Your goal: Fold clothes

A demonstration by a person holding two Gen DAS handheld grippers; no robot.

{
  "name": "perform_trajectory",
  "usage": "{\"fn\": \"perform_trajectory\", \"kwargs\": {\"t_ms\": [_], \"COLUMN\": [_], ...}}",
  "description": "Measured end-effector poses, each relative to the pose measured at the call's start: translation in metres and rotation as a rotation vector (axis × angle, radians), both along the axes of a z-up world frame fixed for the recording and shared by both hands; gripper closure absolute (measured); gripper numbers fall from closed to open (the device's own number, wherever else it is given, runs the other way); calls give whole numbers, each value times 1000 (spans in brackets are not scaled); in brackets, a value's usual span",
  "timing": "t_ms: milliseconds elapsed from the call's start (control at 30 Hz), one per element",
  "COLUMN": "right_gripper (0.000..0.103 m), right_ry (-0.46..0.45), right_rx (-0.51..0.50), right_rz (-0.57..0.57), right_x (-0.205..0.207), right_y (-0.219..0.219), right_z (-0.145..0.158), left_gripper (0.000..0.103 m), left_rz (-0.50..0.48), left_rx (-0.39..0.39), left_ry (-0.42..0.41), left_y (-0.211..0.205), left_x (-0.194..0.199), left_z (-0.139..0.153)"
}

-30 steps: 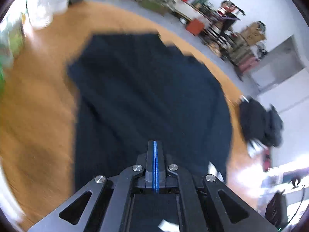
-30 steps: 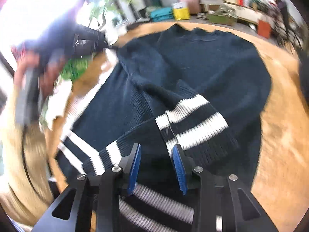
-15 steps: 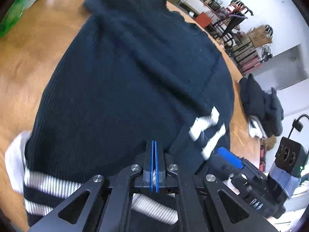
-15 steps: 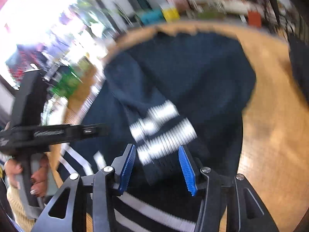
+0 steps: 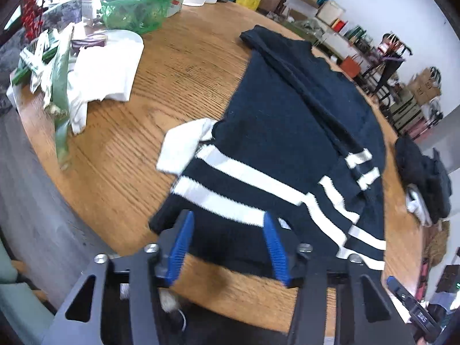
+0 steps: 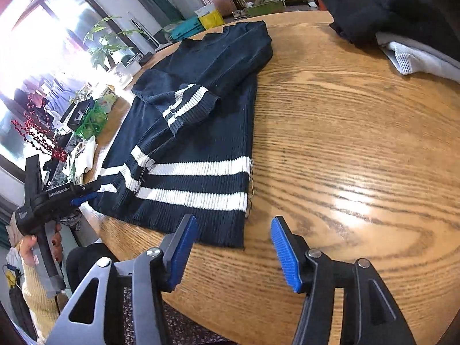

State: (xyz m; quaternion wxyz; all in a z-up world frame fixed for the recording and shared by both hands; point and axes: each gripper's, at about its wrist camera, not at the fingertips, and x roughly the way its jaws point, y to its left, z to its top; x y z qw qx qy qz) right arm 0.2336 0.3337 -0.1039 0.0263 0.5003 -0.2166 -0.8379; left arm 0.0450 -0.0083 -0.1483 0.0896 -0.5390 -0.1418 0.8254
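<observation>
A cluttered room surrounds the wooden worktop [image 6: 359, 132], where the navy striped sweater [image 5: 287, 132] lies flat, long axis running from hem at the near edge to collar far away. Half a second ago the left gripper [image 5: 228, 248] was clamped; now both its jaws and the right gripper's [image 6: 234, 254] gape wide, holding nothing.

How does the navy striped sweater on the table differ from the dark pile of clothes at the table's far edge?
The sweater lies spread flat with a sleeve folded across its body; the pile is bunched up in a heap. The sweater shows white stripes at hem and cuff; the pile's dark cloth shows no stripes and sits on a pale garment. The sweater lies just ahead of both open claws; the pile is farther off. Both are dark and rest on the wooden table.
</observation>
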Motion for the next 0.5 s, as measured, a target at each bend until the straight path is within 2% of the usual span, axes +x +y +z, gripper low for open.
{"fn": "perform_trajectory", "kwargs": {"t_ms": [67,233,333,500], "right_gripper": [43,43,43,46], "right_ry": [-6,-10,-15,-52], "right_rx": [-21,18,-17,-25], "right_rz": [-8,-8,-10,-23], "right_x": [1,0,-3,-8], "right_y": [0,-2,-2,-1], "right_z": [0,3,1,-8], "left_gripper": [48,48,48,48], "left_rz": [0,4,28,28], "left_rx": [4,20,-34,-45], "left_ry": [-7,-24,-14,-5], "left_y": [-3,-11,-12,-15], "left_x": [4,-1,-5,-5], "left_z": [0,-5,-4,-6]}}
